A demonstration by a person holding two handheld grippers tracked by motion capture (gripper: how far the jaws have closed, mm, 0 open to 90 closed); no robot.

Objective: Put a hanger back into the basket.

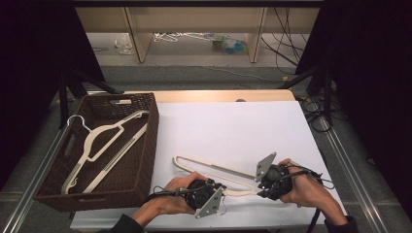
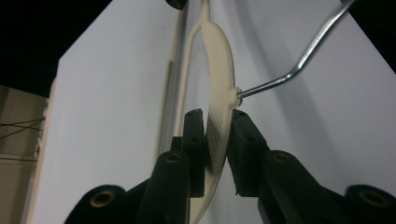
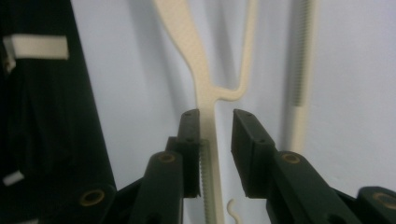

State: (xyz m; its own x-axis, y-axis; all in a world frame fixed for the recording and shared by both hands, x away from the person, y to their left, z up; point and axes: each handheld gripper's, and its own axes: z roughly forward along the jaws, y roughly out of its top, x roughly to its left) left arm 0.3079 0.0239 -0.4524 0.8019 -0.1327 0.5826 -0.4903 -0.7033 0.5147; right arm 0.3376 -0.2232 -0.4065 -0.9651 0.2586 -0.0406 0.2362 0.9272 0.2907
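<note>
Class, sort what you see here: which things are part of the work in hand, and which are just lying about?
In the job:
- cream hanger on the white table
- left hand-held gripper, clamped on the hanger beside its metal hook
- right hand-held gripper, jaws apart around the hanger's arm

Lying about:
- brown wicker basket holding a second hanger
- cables and clutter on the floor beyond

The table [image 1: 233, 121] has a white top with a strip of bare light wood along its far edge. A dark brown wicker basket [image 1: 145, 160] stands on the table's left side, its left wall past the white top's edge. Just right of the basket, near the front edge, a cream plastic hanger [image 1: 214, 169] lies on the white top.
</note>
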